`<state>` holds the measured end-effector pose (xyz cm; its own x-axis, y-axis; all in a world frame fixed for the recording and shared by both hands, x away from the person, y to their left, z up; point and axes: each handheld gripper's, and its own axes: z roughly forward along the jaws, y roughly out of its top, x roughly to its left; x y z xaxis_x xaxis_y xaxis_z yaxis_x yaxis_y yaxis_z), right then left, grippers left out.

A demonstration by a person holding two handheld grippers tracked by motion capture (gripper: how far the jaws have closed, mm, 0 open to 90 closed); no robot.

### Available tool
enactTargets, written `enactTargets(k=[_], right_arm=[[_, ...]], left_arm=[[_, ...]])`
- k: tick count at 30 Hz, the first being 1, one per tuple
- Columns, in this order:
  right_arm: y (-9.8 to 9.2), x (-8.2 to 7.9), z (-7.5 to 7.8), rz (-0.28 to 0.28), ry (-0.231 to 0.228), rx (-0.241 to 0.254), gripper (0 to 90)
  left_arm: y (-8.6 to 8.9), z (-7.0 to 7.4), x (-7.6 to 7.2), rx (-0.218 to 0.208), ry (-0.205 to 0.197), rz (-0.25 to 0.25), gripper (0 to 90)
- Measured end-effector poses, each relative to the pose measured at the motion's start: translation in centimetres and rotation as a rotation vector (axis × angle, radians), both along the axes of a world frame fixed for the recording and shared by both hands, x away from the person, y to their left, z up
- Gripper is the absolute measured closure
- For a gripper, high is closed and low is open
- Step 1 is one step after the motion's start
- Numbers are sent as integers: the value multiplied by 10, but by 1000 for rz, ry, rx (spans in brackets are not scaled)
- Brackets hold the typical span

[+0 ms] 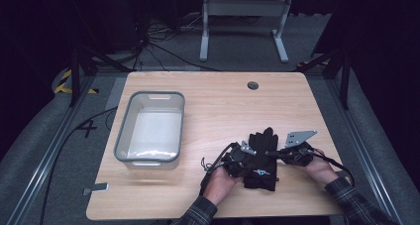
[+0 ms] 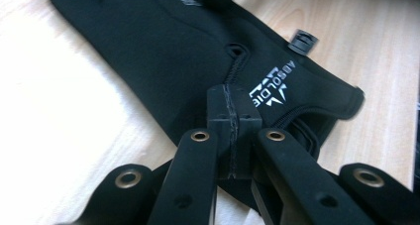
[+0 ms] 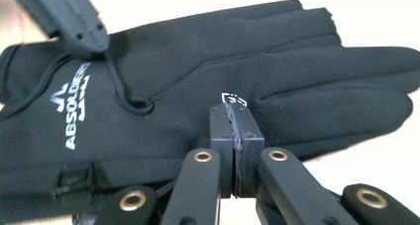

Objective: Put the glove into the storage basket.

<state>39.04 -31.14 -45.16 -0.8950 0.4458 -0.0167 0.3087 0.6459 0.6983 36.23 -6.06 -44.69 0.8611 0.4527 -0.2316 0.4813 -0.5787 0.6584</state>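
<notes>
A black glove [image 1: 260,160] with white "ABSOLDIER" lettering lies flat on the wooden table [image 1: 218,106], near the front right. My left gripper [image 2: 230,93] is shut on the glove's thin black cord [image 2: 236,66], which runs from its tips to a small hole in the fabric. From the left hand, the left gripper [image 1: 251,150] reaches the cuff end. My right gripper [image 3: 233,111] is shut, its tips resting on the back of the glove [image 3: 297,86] by a small white logo. I cannot tell if it pinches fabric. The right gripper [image 1: 271,154] comes in from the right.
A grey plastic bin [image 1: 121,131] stands on the left half of the table. A round cable hole [image 1: 253,85] sits near the far edge. A small grey object [image 1: 96,189] lies at the front left corner. A black clip [image 2: 302,40] is fixed to the glove's cuff.
</notes>
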Motion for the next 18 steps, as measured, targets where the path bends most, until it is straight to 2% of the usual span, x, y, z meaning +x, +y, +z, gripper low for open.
enactTargets(k=[5, 18], right_arm=[[-1, -3, 0, 10, 12, 1, 900], [6, -27, 0, 72, 24, 5, 900]], left_arm=[[6, -1, 6, -9, 11, 17, 897], [10, 3, 22, 70, -54, 70, 896]])
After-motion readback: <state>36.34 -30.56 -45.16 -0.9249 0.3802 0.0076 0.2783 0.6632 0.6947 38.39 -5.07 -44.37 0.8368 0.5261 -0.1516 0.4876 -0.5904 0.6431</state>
